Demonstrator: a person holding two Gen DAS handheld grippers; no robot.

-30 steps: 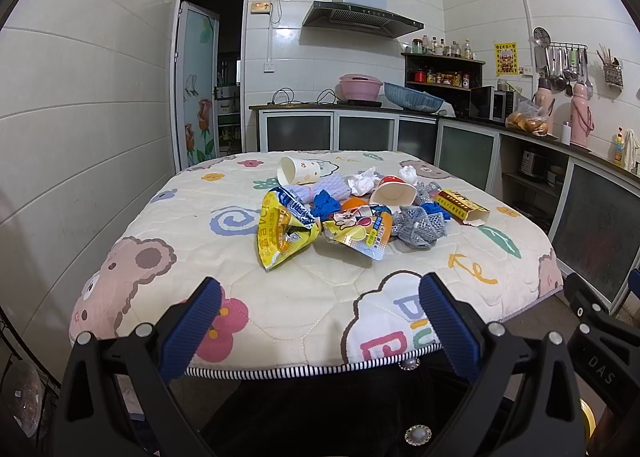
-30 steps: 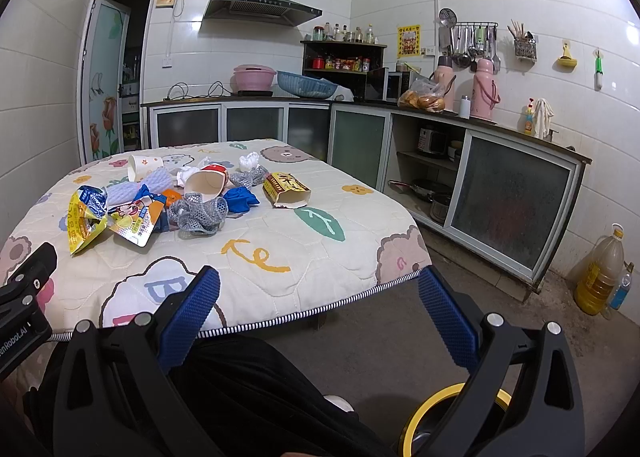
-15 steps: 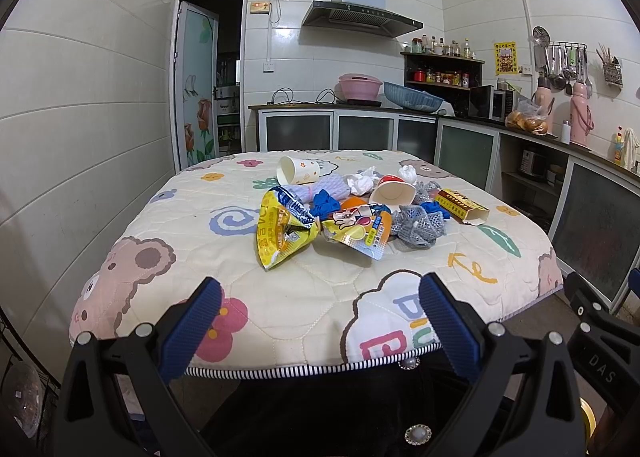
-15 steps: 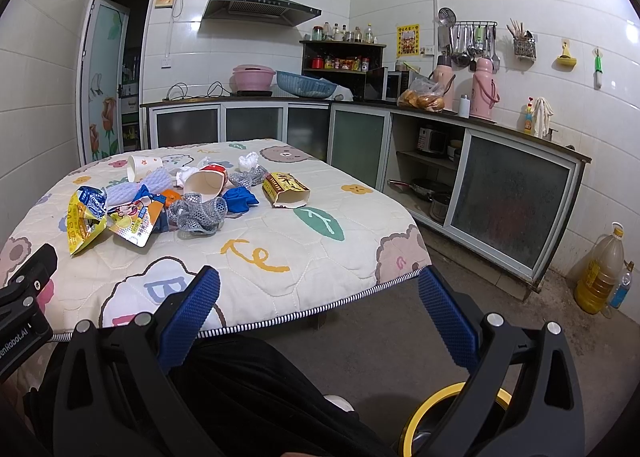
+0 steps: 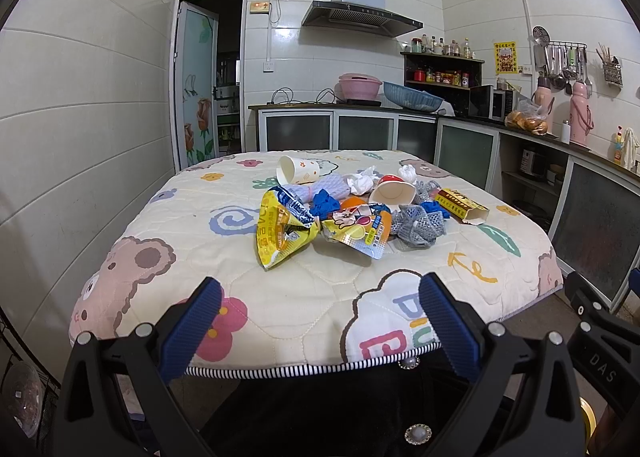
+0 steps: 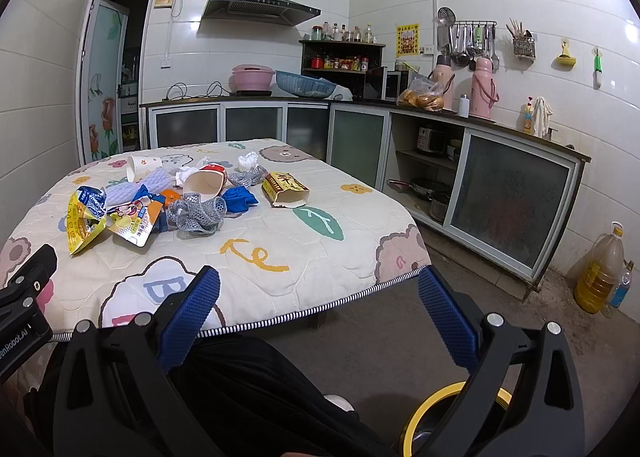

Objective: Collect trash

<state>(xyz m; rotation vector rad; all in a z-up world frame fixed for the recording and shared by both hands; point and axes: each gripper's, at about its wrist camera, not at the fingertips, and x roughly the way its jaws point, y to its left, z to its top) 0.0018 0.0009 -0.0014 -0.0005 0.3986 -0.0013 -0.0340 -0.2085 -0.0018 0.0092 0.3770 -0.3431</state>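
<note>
A pile of trash lies mid-table on a cartoon quilt (image 5: 280,297): a yellow snack bag (image 5: 280,233), a yellow-orange wrapper (image 5: 360,231), a white paper cup (image 5: 298,171) on its side, a red-rimmed cup (image 5: 394,191), grey mesh (image 5: 418,225), blue scraps (image 5: 326,203), crumpled tissue (image 5: 362,181) and a yellow carton (image 5: 462,205). The same pile shows in the right wrist view, with the carton (image 6: 286,189) and grey mesh (image 6: 198,215). My left gripper (image 5: 318,321) is open and empty at the table's near edge. My right gripper (image 6: 318,317) is open and empty, off the table's right corner.
Kitchen counters (image 6: 480,125) run along the back and right walls. An oil bottle (image 6: 600,269) stands on the floor at right. A yellow-rimmed bin (image 6: 452,417) sits on the floor under my right gripper. A door (image 5: 200,81) is at back left.
</note>
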